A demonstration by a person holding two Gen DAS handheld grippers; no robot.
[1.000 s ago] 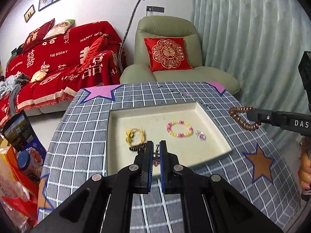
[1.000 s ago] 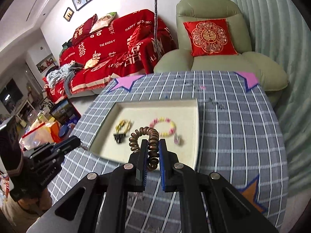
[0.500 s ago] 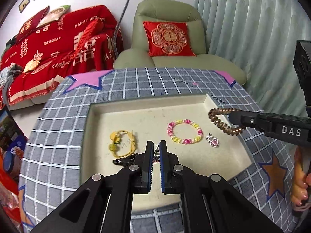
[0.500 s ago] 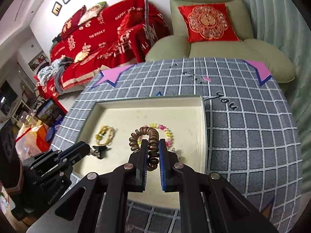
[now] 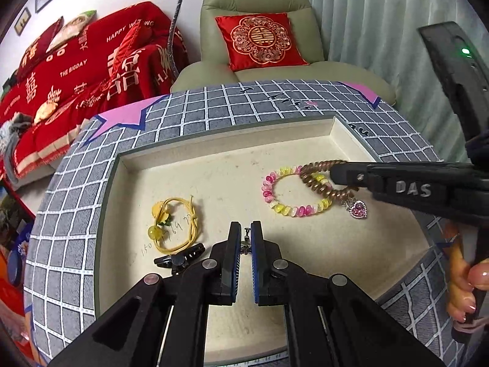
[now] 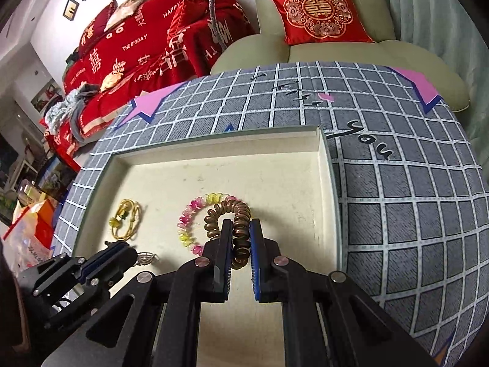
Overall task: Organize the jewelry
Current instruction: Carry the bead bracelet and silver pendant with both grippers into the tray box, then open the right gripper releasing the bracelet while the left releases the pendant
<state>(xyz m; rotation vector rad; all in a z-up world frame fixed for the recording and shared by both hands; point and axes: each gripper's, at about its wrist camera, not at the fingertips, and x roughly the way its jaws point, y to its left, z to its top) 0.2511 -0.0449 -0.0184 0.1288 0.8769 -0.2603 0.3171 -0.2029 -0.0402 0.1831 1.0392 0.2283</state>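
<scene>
Reading the visible lettering first: the right gripper (image 5: 331, 172) carries raised letters "DAS" on its black finger (image 5: 412, 188), at the right of the left wrist view. The red sofa cover (image 6: 159, 46) at upper left shows "HAPPY WEDDING" and "THE BIGDAY" in white, with large Chinese characters. The grey checked tablecloth (image 6: 397, 183) bears black script reading "you" just right of the tray's far right corner. Faint handwritten digits, apparently "150", sit on the tray floor beside the yellow cord bracelet (image 5: 175, 223).

The cream tray (image 5: 214, 153) lies centre frame in both views, its long axis running left to right. The right gripper is closed on a brown coil bracelet (image 6: 235, 217), whose loop stands up from the fingertips and leans toward the upper left, overlapping the pink and yellow bead bracelet (image 5: 293, 194) lying flat on the tray floor. A pink heart pendant (image 5: 358, 209) lies just right of the bead bracelet.

The left gripper (image 5: 245, 240) is nearly closed, low over the tray's near part, pinching a small dark metal piece (image 5: 245, 238) too small to identify. A black hair clip (image 5: 178, 257) lies just left of its fingers, its long axis left to right, touching the yellow cord bracelet.
</scene>
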